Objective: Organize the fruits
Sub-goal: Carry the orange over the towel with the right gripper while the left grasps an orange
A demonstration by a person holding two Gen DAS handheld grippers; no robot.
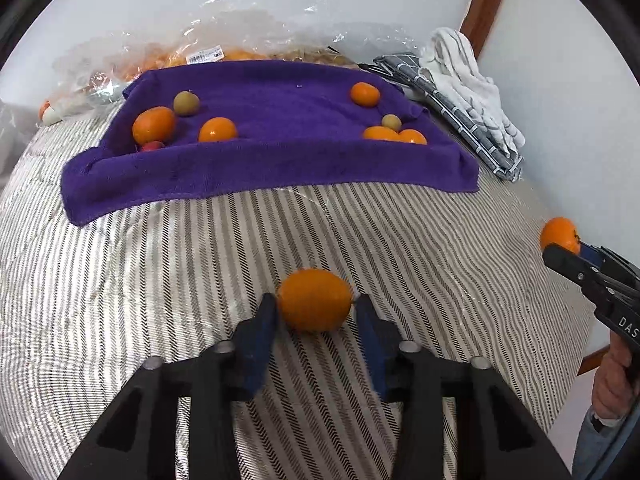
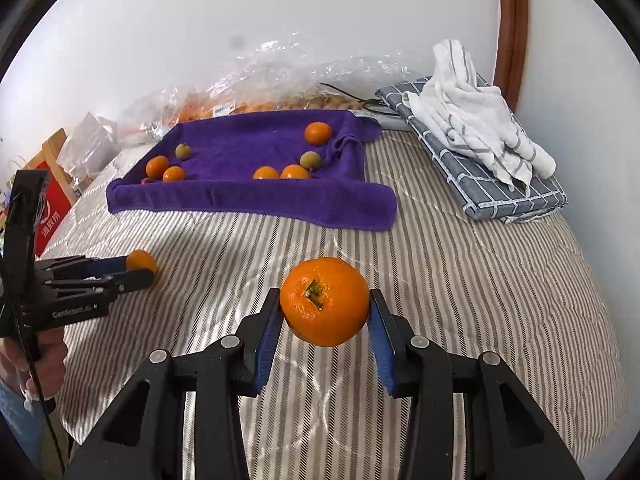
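Note:
My left gripper [image 1: 314, 304] is shut on an orange mandarin [image 1: 315, 299] just above the striped bedcover [image 1: 160, 288]; it also shows in the right wrist view [image 2: 141, 261]. My right gripper [image 2: 325, 306] is shut on a bigger mandarin [image 2: 325, 301], stem towards the camera, held above the cover; it shows at the right edge of the left wrist view [image 1: 560, 235]. Behind lies a purple towel [image 1: 280, 160] with several mandarins and small green-brown fruits on it, in a left group [image 1: 154, 124] and a right group [image 1: 394, 134].
Clear plastic bags of fruit [image 1: 240, 48] lie behind the towel against the white wall. A folded grey checked cloth [image 2: 480, 176] with a white striped towel [image 2: 476, 116] on it lies at the right. A red box [image 2: 52, 208] stands off the bed's left side.

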